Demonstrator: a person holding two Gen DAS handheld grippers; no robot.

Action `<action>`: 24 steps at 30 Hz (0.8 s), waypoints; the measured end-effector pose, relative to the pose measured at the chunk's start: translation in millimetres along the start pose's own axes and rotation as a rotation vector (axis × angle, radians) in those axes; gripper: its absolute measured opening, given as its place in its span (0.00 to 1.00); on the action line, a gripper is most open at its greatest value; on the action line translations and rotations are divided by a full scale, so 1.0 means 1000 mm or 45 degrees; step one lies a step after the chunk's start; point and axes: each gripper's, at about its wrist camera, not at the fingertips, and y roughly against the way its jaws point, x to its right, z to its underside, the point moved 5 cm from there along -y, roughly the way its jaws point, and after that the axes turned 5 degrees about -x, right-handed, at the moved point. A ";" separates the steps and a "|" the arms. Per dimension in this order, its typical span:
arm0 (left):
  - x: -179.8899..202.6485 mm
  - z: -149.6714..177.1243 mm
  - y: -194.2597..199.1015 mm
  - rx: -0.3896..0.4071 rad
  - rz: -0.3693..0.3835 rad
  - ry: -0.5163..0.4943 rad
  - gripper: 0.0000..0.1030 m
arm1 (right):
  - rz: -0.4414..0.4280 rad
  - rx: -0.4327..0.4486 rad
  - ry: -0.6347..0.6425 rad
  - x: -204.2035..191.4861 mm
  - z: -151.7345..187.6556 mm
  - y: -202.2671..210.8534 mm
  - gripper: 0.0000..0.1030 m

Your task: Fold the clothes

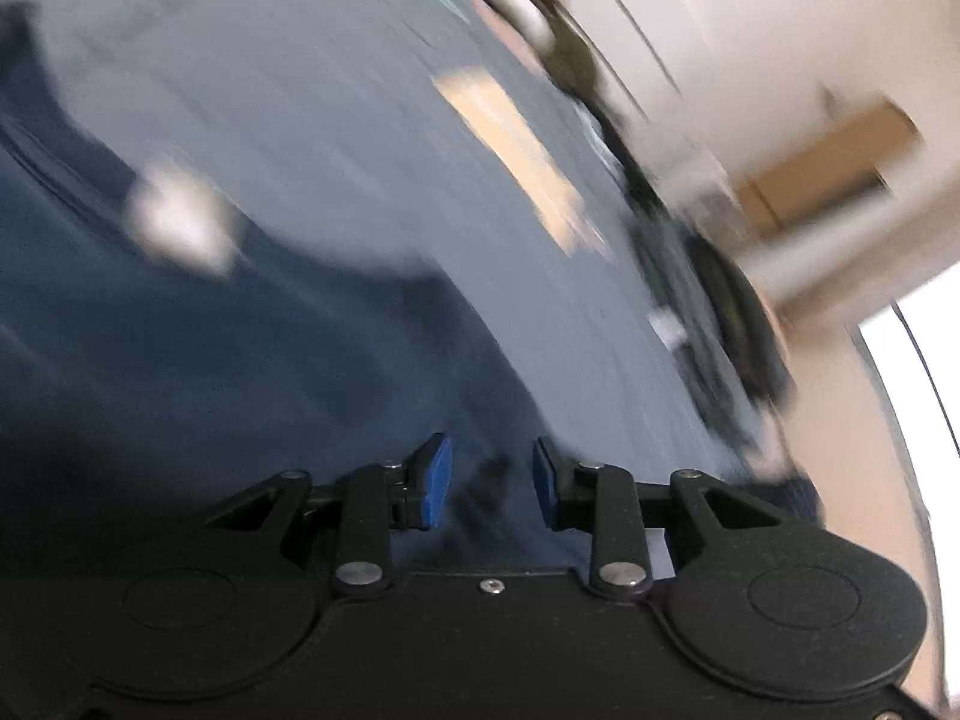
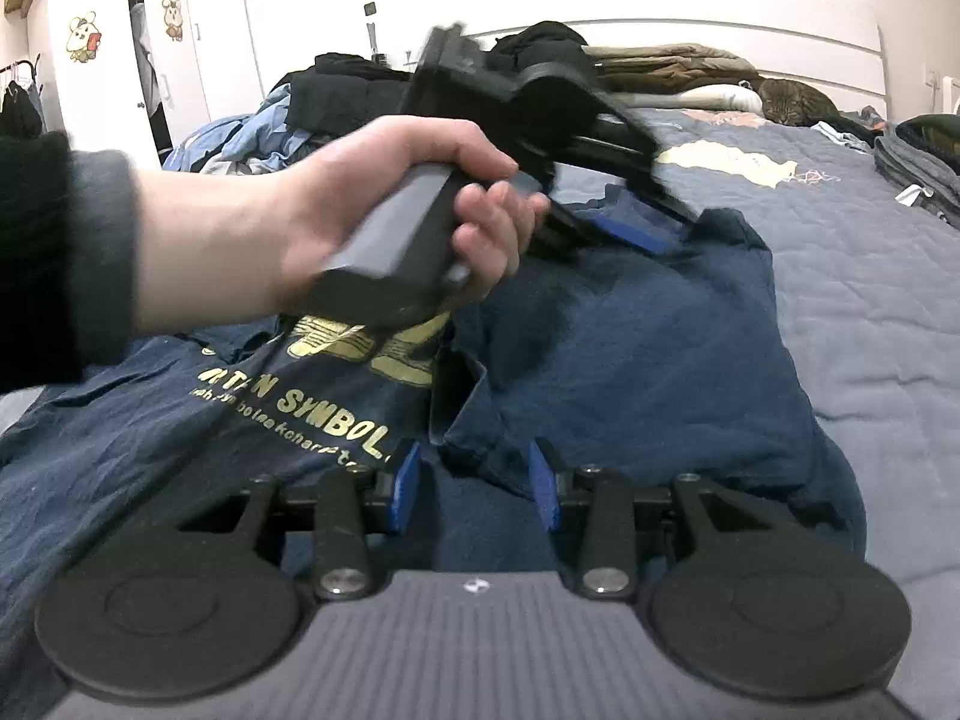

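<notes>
Lying under both grippers' parted, empty fingers [image 2: 409, 483], the navy T-shirt [image 2: 630, 348] covers the bed [image 2: 870, 300].

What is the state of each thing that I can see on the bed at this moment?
T-shirt: navy, lying on the bed, partly folded, print facing up.
Left tool: held in a hand, blurred, over the shirt's far edge; open, nothing pinched.
Right tool: open, low over the shirt's near part, pads apart.
Clothes pile: unfolded, heaped at the far side.
Cat: lying by the headboard.
Quilt: spread flat.
</notes>
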 end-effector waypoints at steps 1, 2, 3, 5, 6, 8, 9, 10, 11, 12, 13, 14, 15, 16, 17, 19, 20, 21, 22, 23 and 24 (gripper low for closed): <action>-0.002 -0.004 0.002 0.013 -0.009 0.011 0.29 | 0.000 0.000 0.001 0.000 0.000 0.001 0.38; 0.001 -0.007 0.007 0.025 -0.010 -0.009 0.29 | -0.001 0.000 0.001 0.000 0.000 0.001 0.38; 0.009 -0.006 0.014 0.029 0.003 -0.057 0.29 | -0.004 0.000 -0.002 0.001 -0.001 0.002 0.38; 0.026 0.004 0.035 0.007 0.063 -0.137 0.30 | -0.014 -0.001 -0.013 0.003 -0.002 0.003 0.38; 0.033 0.011 0.048 -0.004 0.082 -0.177 0.30 | -0.023 -0.003 -0.023 0.004 -0.003 0.004 0.38; 0.041 0.030 0.085 -0.004 0.073 -0.260 0.35 | -0.038 -0.010 -0.044 0.006 -0.007 0.007 0.38; 0.042 0.038 0.101 -0.003 0.062 -0.284 0.40 | -0.036 -0.012 -0.043 0.006 -0.009 0.009 0.38; 0.042 0.046 0.118 0.004 0.045 -0.305 0.41 | -0.030 -0.002 -0.043 0.006 -0.011 0.012 0.38; 0.044 0.055 0.134 0.017 0.019 -0.320 0.43 | -0.022 0.016 -0.044 0.006 -0.014 0.016 0.38; 0.045 0.063 0.149 0.025 -0.005 -0.328 0.43 | -0.025 0.035 -0.044 0.005 -0.018 0.020 0.38; 0.043 0.074 0.168 0.029 -0.031 -0.339 0.43 | -0.032 0.056 -0.045 0.005 -0.021 0.024 0.38; 0.041 0.088 0.190 0.041 -0.068 -0.358 0.43 | -0.033 0.077 -0.046 0.004 -0.024 0.027 0.38; 0.040 0.099 0.209 0.059 -0.107 -0.374 0.44 | -0.026 0.090 -0.047 0.003 -0.027 0.029 0.38; 0.038 0.110 0.225 0.076 -0.143 -0.385 0.45 | -0.015 0.098 -0.049 0.003 -0.029 0.028 0.38; 0.035 0.122 0.241 0.098 -0.177 -0.386 0.46 | -0.004 0.107 -0.050 0.003 -0.031 0.028 0.38; 0.026 0.144 0.264 0.131 -0.205 -0.341 0.46 | 0.033 0.090 -0.046 0.002 -0.030 0.022 0.38; 0.021 0.154 0.272 0.145 -0.213 -0.314 0.46 | 0.054 0.077 -0.044 0.001 -0.028 0.018 0.38; 0.015 0.163 0.280 0.153 -0.221 -0.288 0.46 | 0.071 0.061 -0.039 0.001 -0.026 0.014 0.38; 0.009 0.170 0.288 0.157 -0.230 -0.263 0.46 | 0.089 0.041 -0.026 -0.001 -0.024 0.010 0.38; 0.003 0.178 0.294 0.161 -0.235 -0.243 0.46 | 0.099 0.025 -0.005 -0.002 -0.021 0.005 0.38; -0.003 0.185 0.299 0.165 -0.235 -0.229 0.47 | 0.097 0.009 0.026 -0.005 -0.020 0.003 0.37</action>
